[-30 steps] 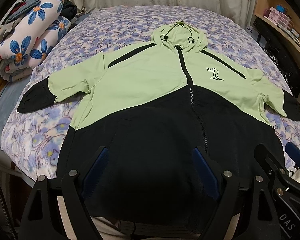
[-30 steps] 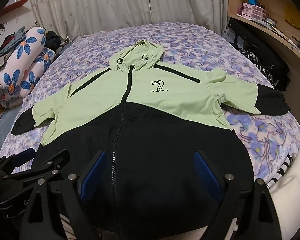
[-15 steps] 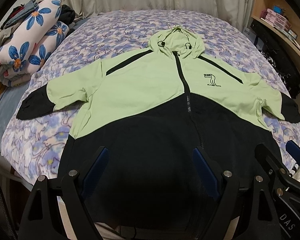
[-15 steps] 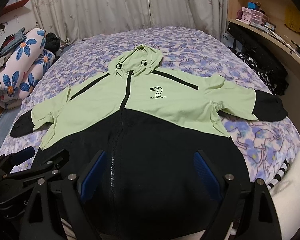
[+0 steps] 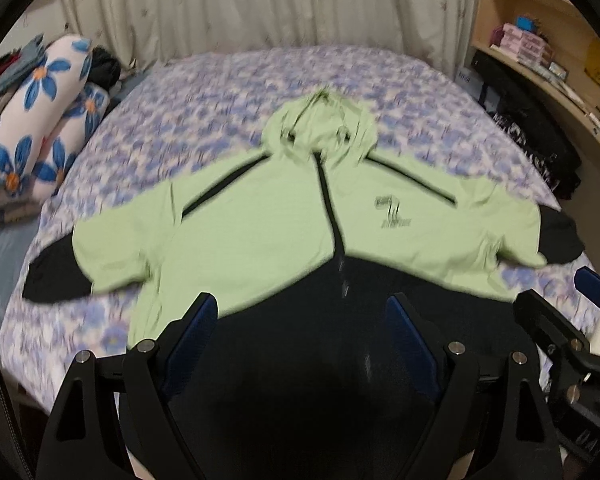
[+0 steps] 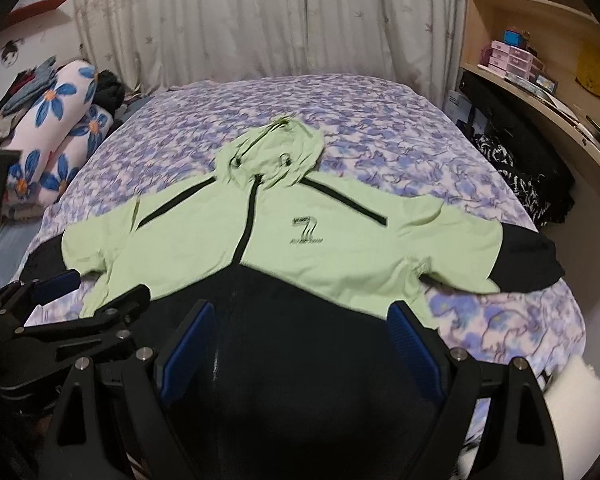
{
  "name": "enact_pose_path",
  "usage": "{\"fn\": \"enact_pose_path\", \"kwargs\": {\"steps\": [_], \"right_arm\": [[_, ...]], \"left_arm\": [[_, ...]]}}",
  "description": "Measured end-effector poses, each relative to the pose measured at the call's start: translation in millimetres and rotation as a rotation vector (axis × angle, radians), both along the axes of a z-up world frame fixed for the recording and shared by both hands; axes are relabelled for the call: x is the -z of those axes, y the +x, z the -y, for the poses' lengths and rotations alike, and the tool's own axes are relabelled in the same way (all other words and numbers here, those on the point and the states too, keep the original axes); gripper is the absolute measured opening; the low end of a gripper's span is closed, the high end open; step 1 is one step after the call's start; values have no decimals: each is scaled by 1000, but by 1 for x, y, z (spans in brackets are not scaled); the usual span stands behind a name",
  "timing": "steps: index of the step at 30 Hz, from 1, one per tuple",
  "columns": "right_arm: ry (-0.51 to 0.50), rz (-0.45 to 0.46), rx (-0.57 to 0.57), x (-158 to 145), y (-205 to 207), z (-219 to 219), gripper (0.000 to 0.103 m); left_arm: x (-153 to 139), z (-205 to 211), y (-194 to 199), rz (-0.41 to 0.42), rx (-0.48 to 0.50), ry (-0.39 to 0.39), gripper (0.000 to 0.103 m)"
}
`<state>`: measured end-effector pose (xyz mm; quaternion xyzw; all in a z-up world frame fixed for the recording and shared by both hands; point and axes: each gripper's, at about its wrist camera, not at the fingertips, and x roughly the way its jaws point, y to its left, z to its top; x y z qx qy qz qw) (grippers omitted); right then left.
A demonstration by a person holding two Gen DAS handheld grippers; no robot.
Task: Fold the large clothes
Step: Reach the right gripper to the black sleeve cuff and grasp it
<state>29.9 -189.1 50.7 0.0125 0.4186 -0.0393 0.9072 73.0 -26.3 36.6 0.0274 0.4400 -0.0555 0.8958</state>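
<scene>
A light green and black zip hoodie (image 5: 260, 224) lies spread flat, front up, on the bed (image 5: 220, 92), hood away from me and both sleeves out to the sides. It also shows in the right wrist view (image 6: 332, 240). My left gripper (image 5: 304, 340) is open and empty, above the black lower part of the hoodie near the hem. My right gripper (image 6: 300, 344) is open and empty, above the same black part, a little to the right. The right gripper shows at the right edge of the left wrist view (image 5: 560, 332).
Rolled flowered bedding (image 6: 60, 128) and a pile of clothes lie at the bed's left side. A wooden shelf (image 6: 540, 80) with boxes and a dark bag (image 6: 520, 156) stand along the right. A curtain (image 6: 260, 20) hangs behind the bed.
Both grippers have risen and tilted up, so the hoodie sits lower in both views and more curtain shows. The hoodie has not moved. Both grippers stay open.
</scene>
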Motion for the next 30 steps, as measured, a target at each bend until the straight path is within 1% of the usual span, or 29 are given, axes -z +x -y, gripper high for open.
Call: {"fn": "enact_pose_path", "kwargs": {"steps": [4, 8, 12, 15, 17, 19, 20, 22, 23, 25, 28, 30], "right_arm": [[7, 12, 61, -25, 21, 32, 89], [-33, 65, 125, -58, 38, 67, 89], [-71, 158, 156, -93, 47, 97, 89], [-84, 206, 166, -110, 52, 115, 89], [-73, 227, 172, -116, 56, 128, 88], [-72, 241, 181, -119, 59, 140, 88], [-76, 247, 187, -119, 60, 146, 88], [-70, 250, 199, -115, 65, 162, 88], [-62, 241, 208, -109, 69, 171, 88], [-36, 202, 248, -92, 77, 195, 88], [34, 102, 286, -52, 92, 238, 88], [97, -9, 286, -12, 106, 271, 88]], "left_arm": [[-31, 17, 21, 103, 23, 20, 85], [-57, 33, 39, 162, 58, 19, 85], [-85, 52, 52, 252, 99, 27, 85], [-107, 66, 62, 341, 112, 39, 85], [-115, 72, 66, 373, 123, 24, 85], [-121, 78, 73, 418, 132, -10, 85], [-123, 81, 77, 441, 140, -34, 85], [-119, 87, 87, 448, 159, -92, 87], [-117, 90, 93, 438, 161, -112, 87], [-103, 98, 110, 380, 145, -144, 87], [-78, 110, 129, 312, 144, -192, 87], [-55, 120, 142, 283, 139, -224, 87]]}}
